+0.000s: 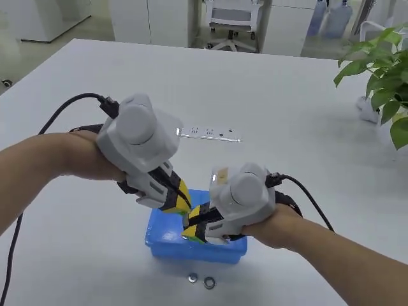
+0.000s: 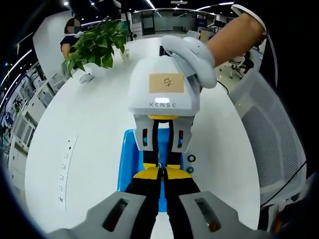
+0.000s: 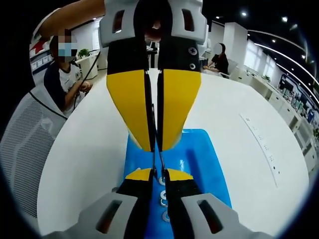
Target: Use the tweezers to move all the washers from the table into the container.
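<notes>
A blue container sits on the white table close to me. Both grippers meet tip to tip just above it. My left gripper comes in from the left, jaws shut on thin metal tweezers. From the right, my right gripper closes its yellow tips on the same tweezers' lower end. Inside the container lie a few washers. Two more washers rest on the table in front of the container.
A white power strip lies further back on the table. A potted plant stands at the right edge. An office chair is beyond the far edge, and a mesh chair is near me. People sit nearby.
</notes>
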### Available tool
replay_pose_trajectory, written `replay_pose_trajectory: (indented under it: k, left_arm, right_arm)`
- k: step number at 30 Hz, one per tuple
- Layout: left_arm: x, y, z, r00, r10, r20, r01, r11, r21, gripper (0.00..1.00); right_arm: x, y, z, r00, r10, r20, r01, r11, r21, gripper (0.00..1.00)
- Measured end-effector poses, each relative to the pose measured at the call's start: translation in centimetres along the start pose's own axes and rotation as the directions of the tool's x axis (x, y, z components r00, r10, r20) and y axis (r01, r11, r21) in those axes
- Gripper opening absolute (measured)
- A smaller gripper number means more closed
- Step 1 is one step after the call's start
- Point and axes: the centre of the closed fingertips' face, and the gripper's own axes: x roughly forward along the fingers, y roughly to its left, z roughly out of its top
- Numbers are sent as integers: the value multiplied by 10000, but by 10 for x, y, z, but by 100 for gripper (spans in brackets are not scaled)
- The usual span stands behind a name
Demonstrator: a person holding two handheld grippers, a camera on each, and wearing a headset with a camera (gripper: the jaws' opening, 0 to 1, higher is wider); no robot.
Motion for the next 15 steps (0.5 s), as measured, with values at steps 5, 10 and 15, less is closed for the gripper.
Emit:
replay_pose_trajectory:
  k: [5, 10, 15]
  left_arm:
    - [-5, -1, 6, 10000, 80, 23, -81, 9999, 89, 5]
    - [-10, -3, 14, 9998, 188, 47, -189, 9996, 193, 5]
    - [-15, -7, 21, 9996, 256, 84, -258, 9992, 314, 5]
  right_arm:
    - [-7, 0, 4, 9999, -127, 56, 127, 9999, -35, 11]
    - [-15, 1, 9, 9996, -250, 123, 251, 9996, -87, 11]
    - [-23, 3, 13, 9990, -427, 99, 429, 9989, -203, 11]
